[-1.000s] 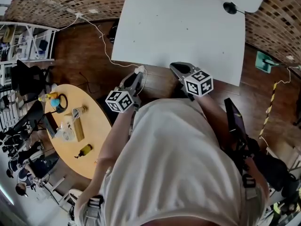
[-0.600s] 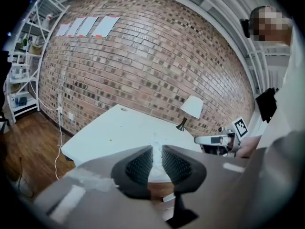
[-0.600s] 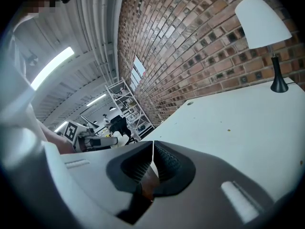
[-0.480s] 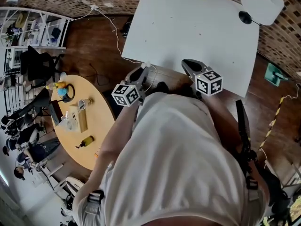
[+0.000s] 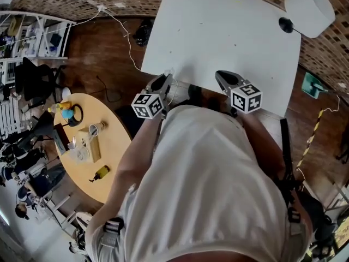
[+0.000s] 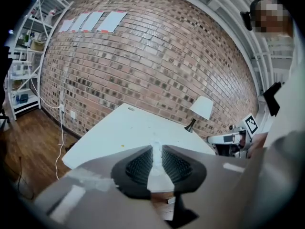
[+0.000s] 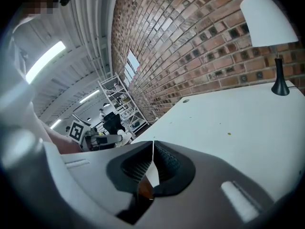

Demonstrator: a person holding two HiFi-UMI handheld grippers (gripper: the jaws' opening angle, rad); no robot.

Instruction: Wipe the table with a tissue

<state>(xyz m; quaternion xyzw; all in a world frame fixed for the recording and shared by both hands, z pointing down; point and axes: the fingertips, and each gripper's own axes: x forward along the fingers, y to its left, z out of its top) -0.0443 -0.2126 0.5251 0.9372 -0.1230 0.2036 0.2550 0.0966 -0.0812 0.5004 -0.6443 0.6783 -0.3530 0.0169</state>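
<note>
The white table (image 5: 229, 37) fills the top of the head view. My left gripper (image 5: 163, 81) hovers at the table's near left edge, shut on a small white tissue (image 6: 156, 152) whose crumpled tip pokes out past the pads. In the left gripper view, the left gripper (image 6: 156, 149) points across the tabletop (image 6: 128, 132) toward the brick wall. My right gripper (image 5: 221, 76) is over the near edge further right. Its jaws (image 7: 153, 144) meet at the tips with nothing between them. A small yellowish speck (image 7: 228, 133) lies on the tabletop.
A white lamp (image 5: 308, 4) on a black base stands at the table's far right corner. A brick wall (image 6: 157, 56) runs behind the table. To the left are an oval wooden table (image 5: 103, 146) with bottles, wire shelves (image 5: 32, 37) and a white cable (image 5: 122, 31) on the wooden floor.
Both grippers have moved forward to the white table's near edge, the left one still pinching the tissue. The table now sits closer in the head view.
</note>
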